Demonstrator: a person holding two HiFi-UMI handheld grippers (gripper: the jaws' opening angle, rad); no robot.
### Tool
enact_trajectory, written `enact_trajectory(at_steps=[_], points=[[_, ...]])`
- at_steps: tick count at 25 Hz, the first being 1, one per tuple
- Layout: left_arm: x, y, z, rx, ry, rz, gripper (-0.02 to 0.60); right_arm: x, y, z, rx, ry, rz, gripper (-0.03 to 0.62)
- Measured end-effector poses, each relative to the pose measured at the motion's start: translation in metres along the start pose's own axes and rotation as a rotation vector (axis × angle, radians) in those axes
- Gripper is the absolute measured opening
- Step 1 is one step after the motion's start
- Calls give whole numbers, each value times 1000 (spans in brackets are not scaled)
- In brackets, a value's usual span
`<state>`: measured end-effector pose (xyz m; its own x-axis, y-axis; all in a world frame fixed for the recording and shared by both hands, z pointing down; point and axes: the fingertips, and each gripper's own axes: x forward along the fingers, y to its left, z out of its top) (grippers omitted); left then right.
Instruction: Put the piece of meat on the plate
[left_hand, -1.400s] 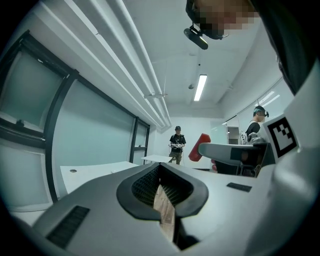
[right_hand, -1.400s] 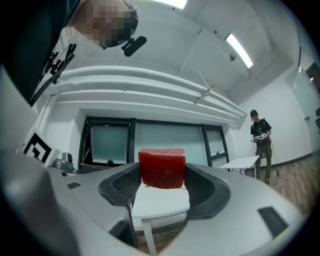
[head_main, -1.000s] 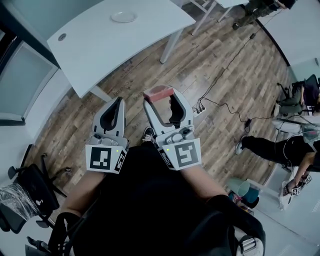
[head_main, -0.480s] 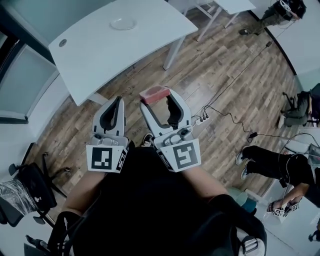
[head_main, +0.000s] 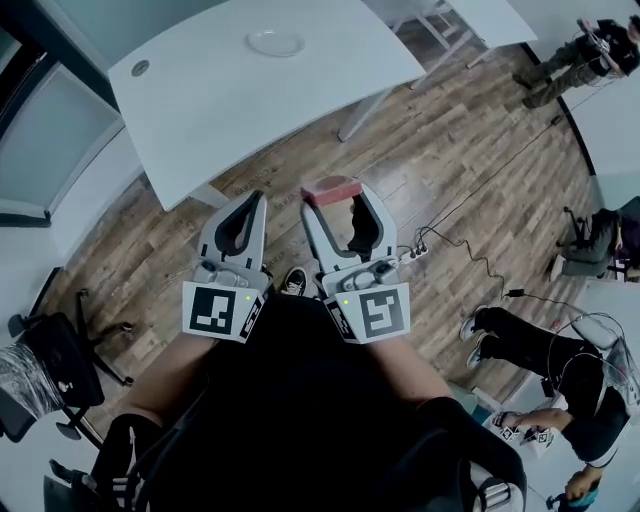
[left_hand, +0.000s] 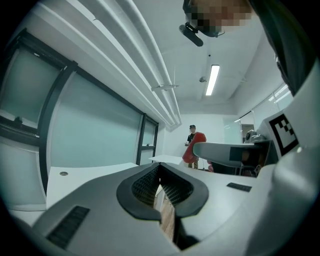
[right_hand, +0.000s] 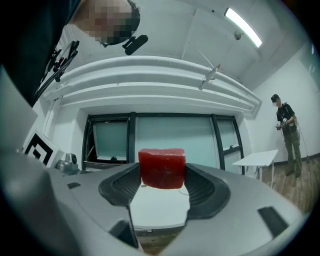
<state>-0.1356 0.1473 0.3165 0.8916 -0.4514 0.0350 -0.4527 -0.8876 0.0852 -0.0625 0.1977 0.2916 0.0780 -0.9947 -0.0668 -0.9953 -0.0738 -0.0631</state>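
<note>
Wood floor (head_main: 470, 130) fills most of the head view. White table (head_main: 230, 110) stands ahead, well apart from both grippers, so the carry looks only part done. R gripper (head_main: 336, 204) is held out in front of the body, jaws pointing fwd toward the table, prob. to keep the load level & in sight on the way over. L gripper (head_main: 251, 200) sits just beside it, jaws pressed together w/ nothing btwn them; it seems idle, kept alongside & out of the way. Plate (head_main: 277, 42) sits near the table's far edge, alone, so the reach will likely have to cross most of the top. Meat (head_main: 328, 188), a red block, is pinched btwn the R jaws right at their tips, its top poking above them. R gripper view shows both pads squeezing its sides, underside hanging free. Holding it at the tips prob. makes release easy: get low over the plate, then spread the jaws.
</note>
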Motion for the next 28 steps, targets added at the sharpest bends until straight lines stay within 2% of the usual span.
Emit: enact_trajectory(at_steps=[9,16,24,28], points=[[45,56,15,5,-10,-63,2,66,1,12,-10,-11,-36,273],[64,71,19,-2,-31,-117,2,84,9,13,-53,-12,-77,273],[86,79,16,-18,-21,-104,2,103,-7,8,-56,9,-58,273],[103,93,13,2,-2,-60,2,127,-20,1,-28,4,-17,273]])
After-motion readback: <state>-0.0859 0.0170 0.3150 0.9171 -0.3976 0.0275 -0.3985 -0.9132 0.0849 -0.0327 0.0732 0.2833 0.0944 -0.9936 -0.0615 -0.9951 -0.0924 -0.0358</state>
